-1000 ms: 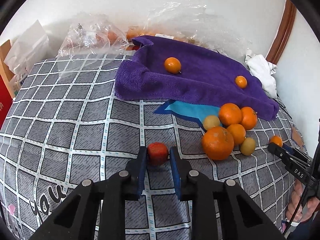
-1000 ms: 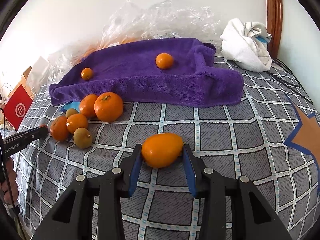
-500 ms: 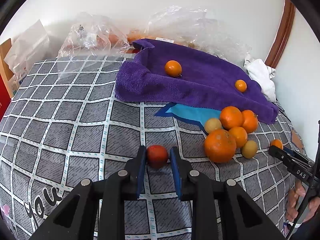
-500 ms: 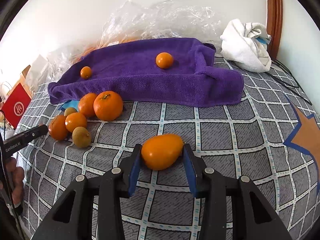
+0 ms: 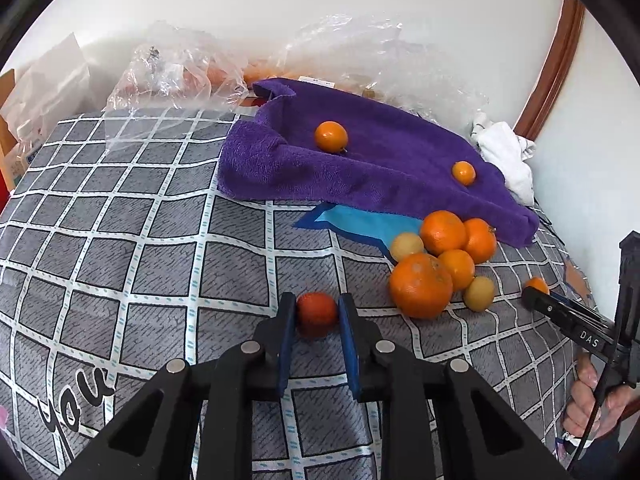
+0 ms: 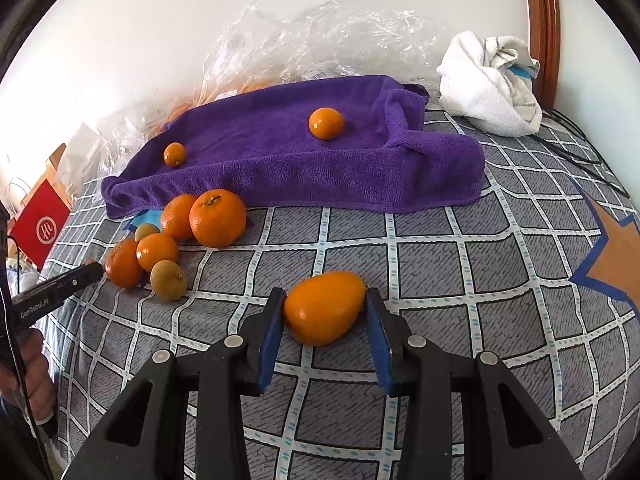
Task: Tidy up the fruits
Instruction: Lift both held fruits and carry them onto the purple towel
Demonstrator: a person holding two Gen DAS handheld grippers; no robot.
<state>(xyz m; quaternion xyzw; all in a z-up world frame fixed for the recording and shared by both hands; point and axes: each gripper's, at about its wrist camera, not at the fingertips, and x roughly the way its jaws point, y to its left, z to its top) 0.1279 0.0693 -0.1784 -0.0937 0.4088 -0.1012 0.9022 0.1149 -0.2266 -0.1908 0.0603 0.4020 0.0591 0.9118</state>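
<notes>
My left gripper [image 5: 317, 312] is shut on a small red-orange fruit [image 5: 316, 313], held just above the grey checked bedcover [image 5: 120, 216]. My right gripper [image 6: 325, 307] is shut on an oval orange fruit [image 6: 323, 307] over the same cover. A purple towel [image 5: 380, 164] [image 6: 304, 160] lies at the back with two small oranges [image 5: 331, 137] [image 6: 326, 123] on it. A heap of oranges and yellowish fruits [image 5: 440, 264] [image 6: 172, 240] sits in front of the towel. The right gripper's tip [image 5: 538, 298] shows at the right edge of the left wrist view.
Crumpled clear plastic bags [image 5: 180, 68] [image 6: 320, 40] lie against the wall behind the towel. A white cloth [image 6: 488, 84] is bunched at the back right near a wooden frame [image 6: 542, 20]. A red bag [image 6: 40, 224] stands off the bed's left side. A blue patch [image 5: 360, 224] peeks from under the towel.
Both grippers keep their fruits and stay in place; the views tilt only slightly.
</notes>
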